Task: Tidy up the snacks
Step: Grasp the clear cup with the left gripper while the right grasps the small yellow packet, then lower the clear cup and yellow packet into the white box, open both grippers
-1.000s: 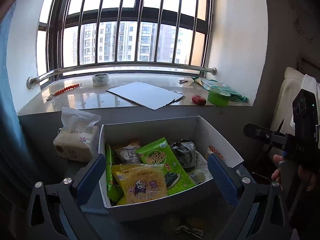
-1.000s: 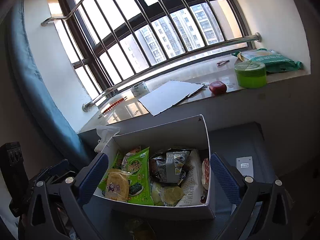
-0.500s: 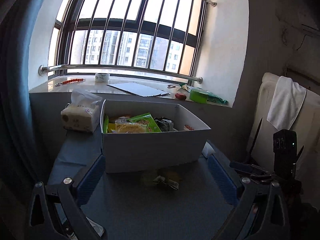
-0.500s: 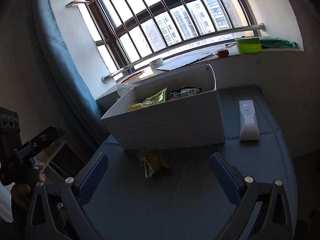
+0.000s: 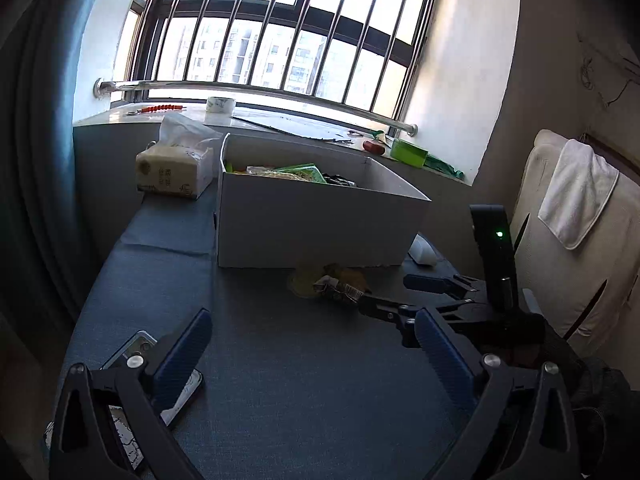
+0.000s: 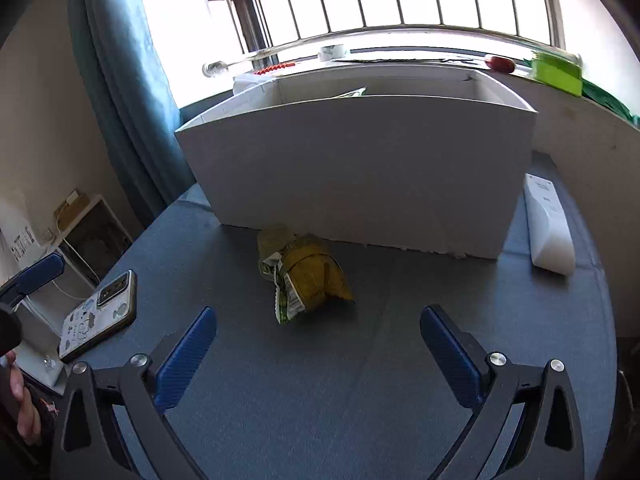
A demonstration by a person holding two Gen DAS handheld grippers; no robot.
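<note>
A rectangular white cardboard box (image 6: 360,168) with matte walls stands on a table (image 6: 360,400) covered in blue-grey woven fabric; glossy green and yellow snack packets (image 5: 296,172) show above its rim. One crumpled yellow foil snack bag (image 6: 308,276), its torn green-and-white edge turned up, lies on the table just in front of the box's near wall, outside it. The right claw (image 6: 318,344) is held low over the table, pointed at the bag, its two blue ribbed pads (image 6: 184,360) spread wide and gripping nothing; the bag lies ahead of the gap between them. The left claw (image 5: 316,356) sits further back and to the left, likewise wide open and empty, aimed toward the box. A phone (image 6: 100,316) in a patterned case lies flat at the table's left edge, a white oblong remote (image 6: 548,224) to the right of the box, and a soft tissue pack (image 5: 176,168) behind it on the left.
</note>
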